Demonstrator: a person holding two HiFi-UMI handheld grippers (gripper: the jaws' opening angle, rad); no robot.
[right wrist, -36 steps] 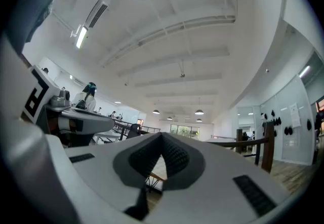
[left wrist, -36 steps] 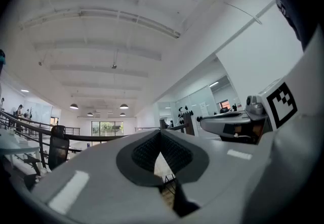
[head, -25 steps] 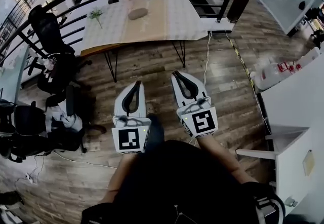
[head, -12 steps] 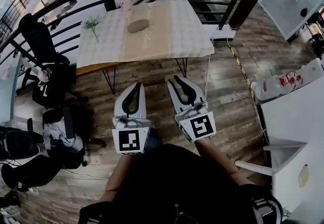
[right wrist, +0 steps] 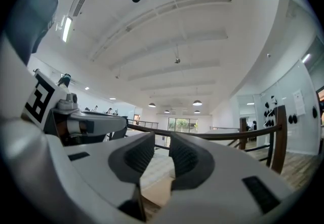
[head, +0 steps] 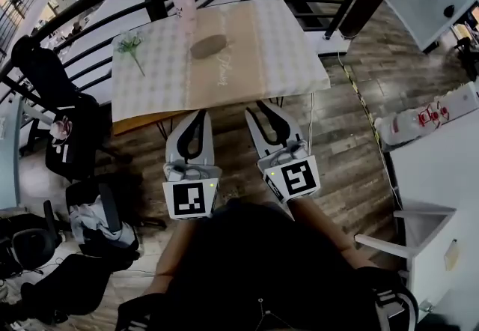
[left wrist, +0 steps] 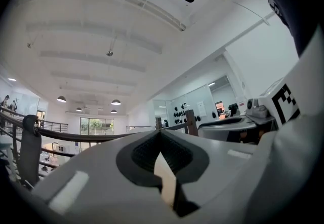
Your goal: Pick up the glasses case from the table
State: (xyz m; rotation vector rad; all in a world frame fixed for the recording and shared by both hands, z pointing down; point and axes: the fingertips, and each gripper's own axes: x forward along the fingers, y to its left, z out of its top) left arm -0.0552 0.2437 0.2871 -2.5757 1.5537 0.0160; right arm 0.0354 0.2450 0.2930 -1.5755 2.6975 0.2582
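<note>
Head view shows glasses case [head: 209, 46] on table [head: 284, 52].

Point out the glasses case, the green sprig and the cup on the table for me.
glasses case [head: 209, 46], head view, middle of its oval top.
green sprig [head: 132, 43], head view, on its leafy head.
cup [head: 182, 4], head view, on its side wall below the dark lid.

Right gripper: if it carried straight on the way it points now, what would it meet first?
Likely the black railing beyond the table: the right gripper looks level and above the tabletop. Its jaws have just been opening, with nothing between them. Depth is unclear; the glasses case might lie near that line.
</note>
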